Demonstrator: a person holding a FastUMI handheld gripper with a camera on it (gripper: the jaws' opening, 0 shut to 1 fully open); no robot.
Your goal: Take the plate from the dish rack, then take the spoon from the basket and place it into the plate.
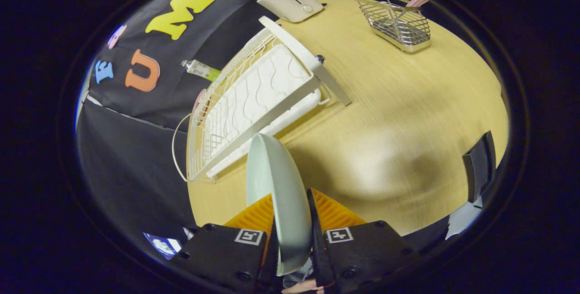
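Between my two fingers sits the plate (276, 180), pinched on edge, and my gripper (292, 214) is clamped narrow on its rim, one finger pressing each face. It stands upright, edge-on to me, its long axis running straight ahead from my fingertips. That is the relation everything turns on: the plate is vertical, and the table (398, 117) beneath it is flat. By my reading it has to be tipped over and laid down on the bare wood ahead before any spoon can go in.

Just beyond the plate's top edge, off to one side, lies the dish rack (253, 103), white wire over a white drip tray, looking empty from here. So I'd call the first part done: plate out, plate in hand, not yet set down.

Far across the table stands the wire basket (398, 22), well apart from the plate. A pale striped handle (417, 0) pokes out of its far corner; I take that for the spoon, though it is too small to be sure.

Behind the rack stands a white toaster (290, 2), with a small word on top that I cannot read. A tube (201, 69) lies beside the rack, its label too blurred to read. My finger blocks carry square coded markers, no words.
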